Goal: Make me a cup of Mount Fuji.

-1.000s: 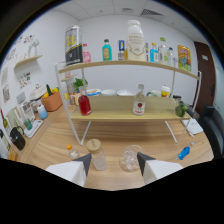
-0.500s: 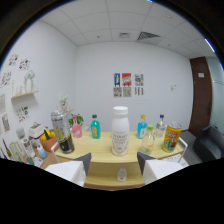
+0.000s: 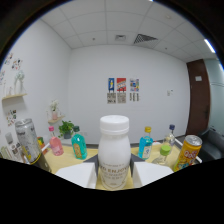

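A white plastic bottle (image 3: 114, 150) with a white screw cap and a printed label stands upright on the top shelf, right between my fingers. My gripper (image 3: 114, 169) is open, with its white fingers (image 3: 75, 175) on either side of the bottle's lower body. I cannot tell whether the inner pads touch it. The bottle's base is hidden behind the fingers.
Other drinks stand in a row on the same shelf: a silver can (image 3: 25, 141), a pink bottle (image 3: 55, 145) and a teal bottle (image 3: 78, 146) to the left, a blue bottle (image 3: 145, 145), a clear bottle (image 3: 170, 140) and a yellow can (image 3: 187, 152) to the right. Beyond are a white wall with posters (image 3: 121, 90) and a brown door (image 3: 198, 100).
The gripper rose from the table and lower shelf to the top shelf, then moved straight in on the white bottle, which now stands between the fingers.
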`<state>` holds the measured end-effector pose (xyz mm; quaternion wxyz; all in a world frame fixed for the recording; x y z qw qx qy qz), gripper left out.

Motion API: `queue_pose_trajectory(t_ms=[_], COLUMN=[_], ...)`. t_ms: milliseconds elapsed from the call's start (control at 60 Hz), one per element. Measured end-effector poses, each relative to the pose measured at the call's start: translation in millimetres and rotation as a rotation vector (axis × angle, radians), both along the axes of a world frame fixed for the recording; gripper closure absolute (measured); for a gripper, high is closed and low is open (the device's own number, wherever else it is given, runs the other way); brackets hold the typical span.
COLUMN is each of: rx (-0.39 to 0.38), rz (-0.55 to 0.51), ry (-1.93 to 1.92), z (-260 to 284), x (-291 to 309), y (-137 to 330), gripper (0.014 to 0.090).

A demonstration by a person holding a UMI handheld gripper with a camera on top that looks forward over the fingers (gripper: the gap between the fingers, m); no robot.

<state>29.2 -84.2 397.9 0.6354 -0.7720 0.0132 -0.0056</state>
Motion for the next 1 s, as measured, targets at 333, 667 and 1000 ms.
queue_pose_trajectory(t_ms=[333,667,1000], rx=[0.041,0.142,-0.147], rz=[0.040,0.079,-0.016], ry=[0.049,0.127,0.065], z=[27,56,-180], x=[-4,29,89], y=[-26,-115,-153], gripper=[0.0569,0.0571,0.0573])
